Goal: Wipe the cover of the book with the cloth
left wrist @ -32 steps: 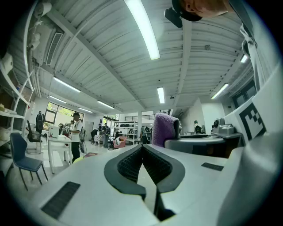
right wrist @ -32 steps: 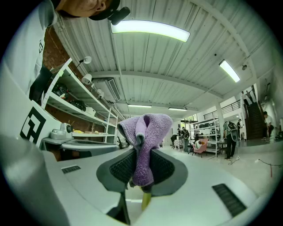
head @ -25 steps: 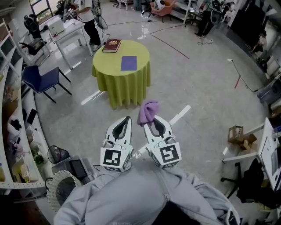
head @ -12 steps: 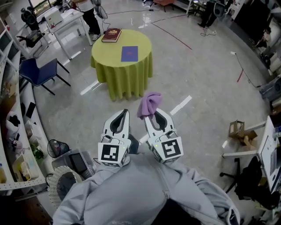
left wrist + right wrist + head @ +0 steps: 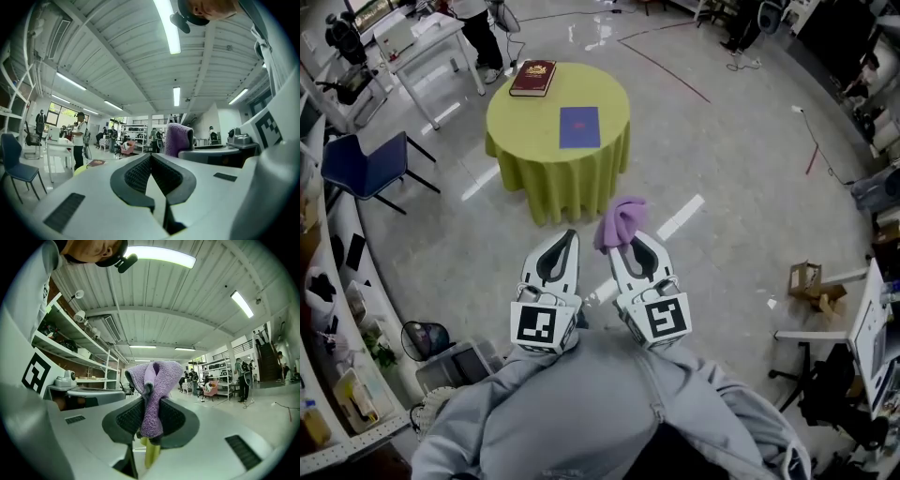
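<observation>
A round table (image 5: 534,159) with a yellow-green cloth stands ahead on the floor. On it lie a dark red book (image 5: 532,78) at the far left edge and a purple book (image 5: 579,127) near the middle. My right gripper (image 5: 621,236) is shut on a purple cloth (image 5: 620,221), which sticks up between the jaws (image 5: 153,394). My left gripper (image 5: 570,238) is shut with nothing in it, beside the right one. Both are held close to my body, well short of the table. The cloth (image 5: 178,139) also shows in the left gripper view.
A blue chair (image 5: 364,166) stands left of the table, a white desk (image 5: 414,45) and a person (image 5: 476,33) behind it. Shelves (image 5: 323,309) line the left wall, with a wire basket (image 5: 424,336) by them. A cardboard box (image 5: 807,282) and a desk (image 5: 872,323) are at the right.
The table has come a little nearer and shifted in view as I walk toward it. Both grippers keep their pose, the cloth still held in the right one.
</observation>
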`<action>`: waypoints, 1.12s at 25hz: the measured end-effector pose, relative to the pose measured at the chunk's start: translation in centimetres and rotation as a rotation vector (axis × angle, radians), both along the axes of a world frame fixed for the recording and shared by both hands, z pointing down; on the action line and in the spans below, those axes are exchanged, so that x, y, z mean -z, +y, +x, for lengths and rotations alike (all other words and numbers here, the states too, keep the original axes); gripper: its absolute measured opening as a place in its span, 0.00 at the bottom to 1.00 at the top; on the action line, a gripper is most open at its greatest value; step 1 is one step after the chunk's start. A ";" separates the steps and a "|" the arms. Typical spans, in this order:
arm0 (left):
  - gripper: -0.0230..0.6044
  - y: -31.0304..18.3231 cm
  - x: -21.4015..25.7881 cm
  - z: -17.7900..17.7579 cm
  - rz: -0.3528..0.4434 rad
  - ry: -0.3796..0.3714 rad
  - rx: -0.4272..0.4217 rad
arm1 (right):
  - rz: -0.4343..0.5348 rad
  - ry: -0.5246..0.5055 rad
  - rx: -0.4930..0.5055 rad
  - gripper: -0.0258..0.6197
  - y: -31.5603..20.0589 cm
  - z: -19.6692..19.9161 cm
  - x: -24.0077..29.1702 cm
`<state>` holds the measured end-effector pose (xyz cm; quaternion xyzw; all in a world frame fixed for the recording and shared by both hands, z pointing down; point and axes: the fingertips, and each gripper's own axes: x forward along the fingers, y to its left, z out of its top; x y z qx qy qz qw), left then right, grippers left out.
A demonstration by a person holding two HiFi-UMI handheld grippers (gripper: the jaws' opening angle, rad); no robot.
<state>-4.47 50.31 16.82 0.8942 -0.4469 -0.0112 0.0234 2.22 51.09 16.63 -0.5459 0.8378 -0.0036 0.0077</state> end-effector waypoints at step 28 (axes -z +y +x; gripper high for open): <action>0.06 -21.0 0.0 -3.2 -0.017 0.026 -0.123 | -0.021 0.037 -0.123 0.18 -20.1 -3.4 -0.5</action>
